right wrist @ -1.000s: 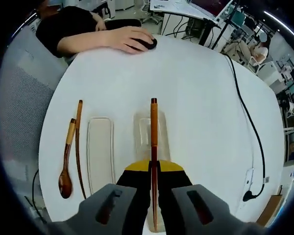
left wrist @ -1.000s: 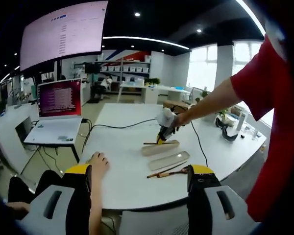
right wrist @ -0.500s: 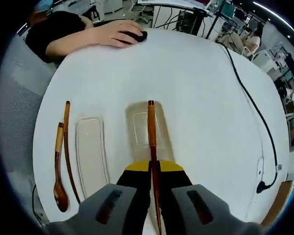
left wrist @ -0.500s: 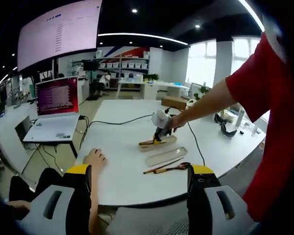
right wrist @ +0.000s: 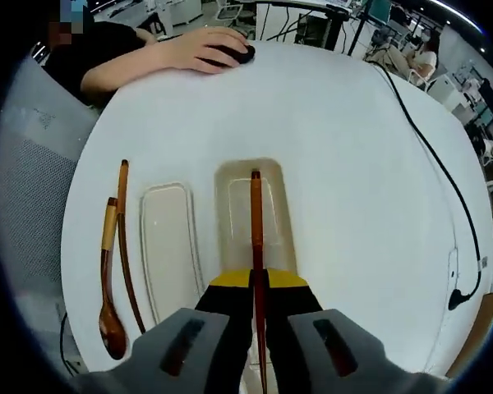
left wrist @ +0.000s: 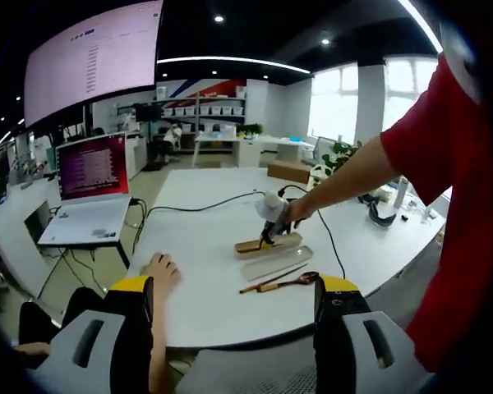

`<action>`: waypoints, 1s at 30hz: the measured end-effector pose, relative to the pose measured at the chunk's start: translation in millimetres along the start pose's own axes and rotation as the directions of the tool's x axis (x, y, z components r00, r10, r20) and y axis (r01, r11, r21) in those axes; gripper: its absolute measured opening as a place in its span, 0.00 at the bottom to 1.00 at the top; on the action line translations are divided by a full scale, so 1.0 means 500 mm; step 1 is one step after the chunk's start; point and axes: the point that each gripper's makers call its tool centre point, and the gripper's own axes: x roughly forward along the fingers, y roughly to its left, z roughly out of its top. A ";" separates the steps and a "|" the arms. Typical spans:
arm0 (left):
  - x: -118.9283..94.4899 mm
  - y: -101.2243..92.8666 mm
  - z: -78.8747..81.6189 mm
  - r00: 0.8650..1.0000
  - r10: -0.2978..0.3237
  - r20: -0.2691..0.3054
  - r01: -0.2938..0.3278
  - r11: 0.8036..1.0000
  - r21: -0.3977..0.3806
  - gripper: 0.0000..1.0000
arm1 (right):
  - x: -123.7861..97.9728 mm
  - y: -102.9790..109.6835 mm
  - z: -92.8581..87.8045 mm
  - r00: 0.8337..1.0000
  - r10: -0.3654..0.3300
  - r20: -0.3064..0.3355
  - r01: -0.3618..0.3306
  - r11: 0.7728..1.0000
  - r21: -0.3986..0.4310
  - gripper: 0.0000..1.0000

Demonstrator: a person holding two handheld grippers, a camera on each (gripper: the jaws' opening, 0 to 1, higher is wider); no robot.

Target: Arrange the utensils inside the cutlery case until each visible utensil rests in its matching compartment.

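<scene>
Left gripper (left wrist: 232,304): jaws apart, nothing between them; its view adds the laptop (left wrist: 84,193). Right gripper (right wrist: 257,283): clamped on a chopstick (right wrist: 255,215) over the case base (right wrist: 252,213). On the white table (right wrist: 353,164), spoon (right wrist: 108,279), second chopstick (right wrist: 126,243) and lid (right wrist: 169,246) lie left of it.

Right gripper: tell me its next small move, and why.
Probably lower the chopstick into the case and open the fingers. The right gripper holds it lined up lengthwise over the case, tip near the far wall. The second chopstick and spoon lie on the table left of the lid.
</scene>
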 end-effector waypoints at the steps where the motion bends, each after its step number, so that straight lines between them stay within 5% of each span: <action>1: -0.004 0.002 0.000 1.000 0.010 0.002 -0.010 1.000 0.006 0.83 | -0.001 0.003 -0.003 1.000 0.006 -0.007 -0.006 1.000 0.005 0.01; 10: -0.018 0.009 0.007 1.000 0.020 0.001 -0.020 0.999 0.027 0.83 | -0.016 0.010 -0.007 0.999 -0.034 -0.023 0.035 0.997 0.071 0.06; 20: -0.022 0.024 0.028 1.000 -0.003 0.022 0.001 0.996 0.090 0.83 | -0.091 0.032 0.017 0.996 -0.081 0.036 0.078 0.993 0.094 0.07; 30: -0.030 0.041 0.021 0.998 0.000 0.065 0.001 1.000 -0.013 0.83 | -0.142 0.041 0.027 0.990 -0.129 0.064 0.127 0.991 0.045 0.11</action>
